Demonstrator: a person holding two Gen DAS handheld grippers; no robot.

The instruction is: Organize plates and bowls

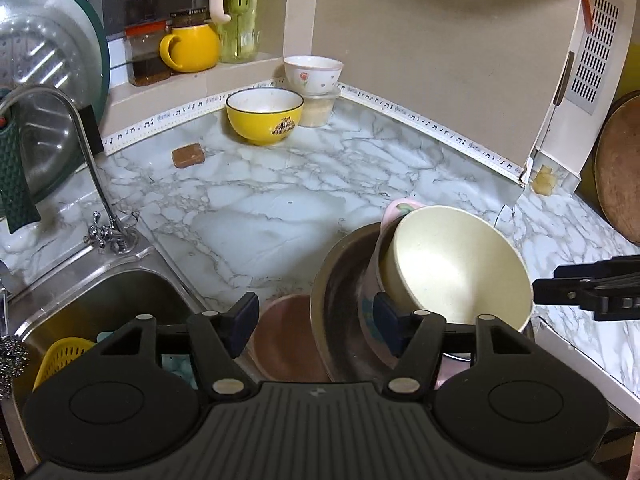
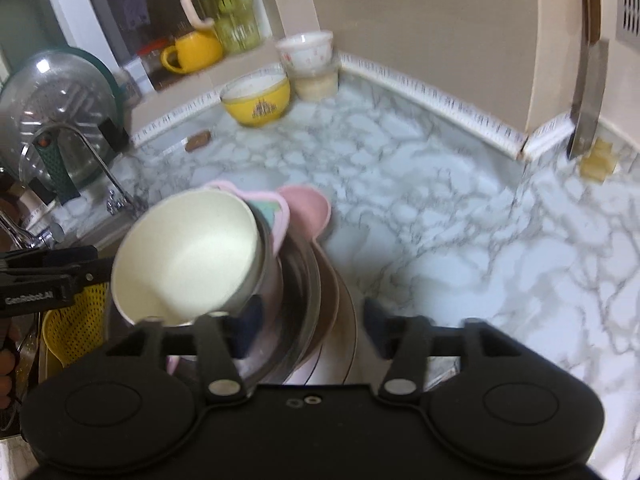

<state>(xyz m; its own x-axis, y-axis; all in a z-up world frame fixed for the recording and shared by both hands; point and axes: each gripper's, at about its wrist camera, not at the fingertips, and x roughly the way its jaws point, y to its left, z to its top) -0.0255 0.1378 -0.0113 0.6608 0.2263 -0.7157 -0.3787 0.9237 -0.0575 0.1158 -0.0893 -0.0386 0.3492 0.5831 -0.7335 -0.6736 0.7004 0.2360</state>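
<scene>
A cream bowl (image 1: 452, 264) lies tilted on its side in a steel bowl (image 1: 340, 292), which leans in a stack with a brownish-pink plate (image 1: 288, 340) at the counter's near edge. My left gripper (image 1: 316, 318) is open; its fingers straddle the steel bowl's rim and the plate without pressing on them. In the right wrist view, the cream bowl (image 2: 188, 256), steel bowl (image 2: 304, 280), a pink heart-shaped dish (image 2: 308, 208) and a brown plate (image 2: 344, 320) stand together. My right gripper (image 2: 312, 328) is open around their near rims. A yellow bowl (image 1: 264, 120) sits at the back.
A white flowered bowl (image 1: 314, 74) rests on a plastic tub (image 1: 320, 110) in the corner. The sink (image 1: 100, 300) with tap (image 1: 80, 128) and yellow colander (image 1: 60, 356) lies left. A soap bar (image 1: 188, 155) lies on the marble counter (image 1: 280, 208). A knife (image 2: 588, 100) hangs on the right.
</scene>
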